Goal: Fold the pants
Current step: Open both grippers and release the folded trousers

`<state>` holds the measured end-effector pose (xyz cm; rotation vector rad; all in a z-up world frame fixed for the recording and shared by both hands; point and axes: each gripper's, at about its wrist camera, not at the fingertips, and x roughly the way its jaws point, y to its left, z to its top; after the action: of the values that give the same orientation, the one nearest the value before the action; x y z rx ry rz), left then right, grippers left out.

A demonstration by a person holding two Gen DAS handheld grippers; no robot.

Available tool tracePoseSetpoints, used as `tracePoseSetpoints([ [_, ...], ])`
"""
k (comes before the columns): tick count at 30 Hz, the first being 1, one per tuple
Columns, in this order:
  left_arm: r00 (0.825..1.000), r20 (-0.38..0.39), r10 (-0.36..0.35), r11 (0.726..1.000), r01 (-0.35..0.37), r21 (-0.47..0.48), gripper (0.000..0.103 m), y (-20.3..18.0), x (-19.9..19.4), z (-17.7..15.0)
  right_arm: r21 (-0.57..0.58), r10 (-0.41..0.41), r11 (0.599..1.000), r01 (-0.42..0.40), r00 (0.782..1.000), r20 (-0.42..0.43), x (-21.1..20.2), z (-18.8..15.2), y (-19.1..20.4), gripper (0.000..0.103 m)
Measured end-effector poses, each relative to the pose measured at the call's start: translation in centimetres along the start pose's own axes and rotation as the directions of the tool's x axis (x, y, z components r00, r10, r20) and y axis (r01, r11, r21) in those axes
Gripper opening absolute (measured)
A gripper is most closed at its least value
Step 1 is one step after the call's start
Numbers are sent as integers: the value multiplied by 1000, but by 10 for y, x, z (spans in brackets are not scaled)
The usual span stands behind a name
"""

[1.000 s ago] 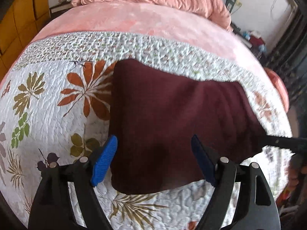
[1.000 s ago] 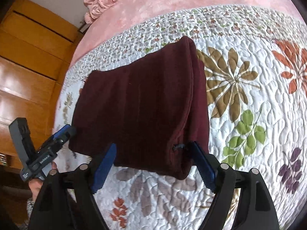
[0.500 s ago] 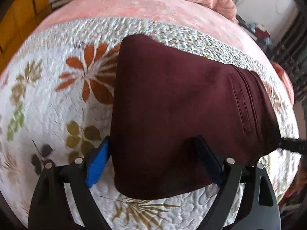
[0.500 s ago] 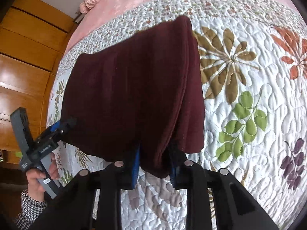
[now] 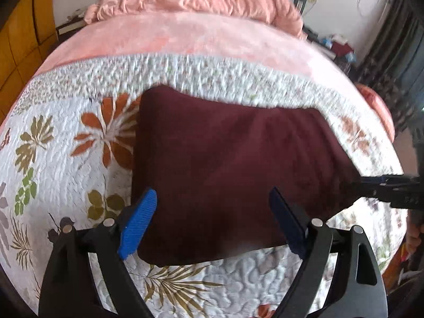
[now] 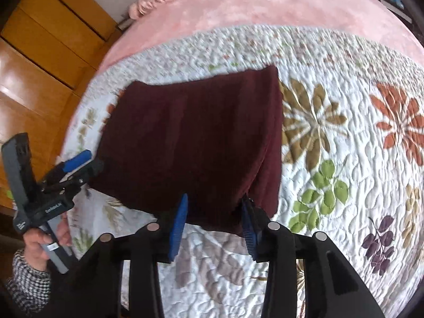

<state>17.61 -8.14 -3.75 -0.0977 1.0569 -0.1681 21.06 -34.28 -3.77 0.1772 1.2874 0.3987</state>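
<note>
Left wrist view
Pants: dark maroon pants [image 5: 238, 159], folded into a flat, roughly four-sided bundle, lie on a white leaf-print quilt [image 5: 53, 132] at the near part of the bed, with the quilt's speckled border just beyond their far edge.
Surface: fuzzy, unpatterned cloth; the near edge curves and sits slightly raised off the quilt.
Left gripper: left gripper [image 5: 212, 193] hangs over the near edge, its blue pads spread wide after just opening; cloth lies between them, with neither pad pressing it.
Hard to see: the far quilt border is smeared by blur. The right gripper [image 5: 365, 181] enters from the right, cut off by the frame, its tip at the bundle's right corner. A pink blanket [image 5: 185, 42] covers the far bed.

Right wrist view
Pants: same bundle, its stacked layers showing as ridges along the right side; a small dark cord end peeks out at the near right corner.
Right gripper: half spread, jaws just opening again; the near right corner sits between the pads without a clear squeeze.
Hard to see: the near edge is hidden behind the pads. The left gripper, at the bundle's left corner, is held by a hand [image 6: 39, 241] in a checked sleeve [image 6: 23, 283] cut off by the frame.
</note>
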Motion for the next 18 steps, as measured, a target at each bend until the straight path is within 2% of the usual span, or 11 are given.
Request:
tracePoseSetpoints([
  [2, 999, -32, 4, 1000, -4, 5, 86, 4, 11, -4, 20, -5, 1000, 5, 1000, -13, 9, -1, -7, 40],
  [5, 999, -22, 38, 999, -37, 37, 86, -1, 8, -5, 46, 8, 999, -9, 1000, 5, -2, -3, -9, 42],
  [7, 999, -1, 36, 999, -36, 26, 88, -5, -8, -3, 36, -65, 997, 63, 996, 56, -21, -5, -3, 60],
  [9, 998, 33, 46, 999, -46, -1, 90, -5, -28, -5, 14, -121, 993, 120, 986, 115, -41, -9, 7, 62],
  [11, 995, 75, 70, 997, -69, -19, 95, -10, -47, -8, -10, -154, 987, 158, 971, 184, -62, -17, 27, 74],
  [12, 992, 97, 83, 996, -81, -23, 95, -14, -59, -12, -8, -166, 985, 172, 963, 211, -70, -22, 35, 84],
  [15, 988, 124, 88, 996, -85, -28, 97, -17, -78, -18, -15, -180, 982, 189, 953, 244, -76, -35, 61, 88],
  [18, 985, 132, 114, 993, -112, -26, 97, -18, -87, -22, 24, -196, 980, 196, 954, 227, -69, -44, 71, 91],
])
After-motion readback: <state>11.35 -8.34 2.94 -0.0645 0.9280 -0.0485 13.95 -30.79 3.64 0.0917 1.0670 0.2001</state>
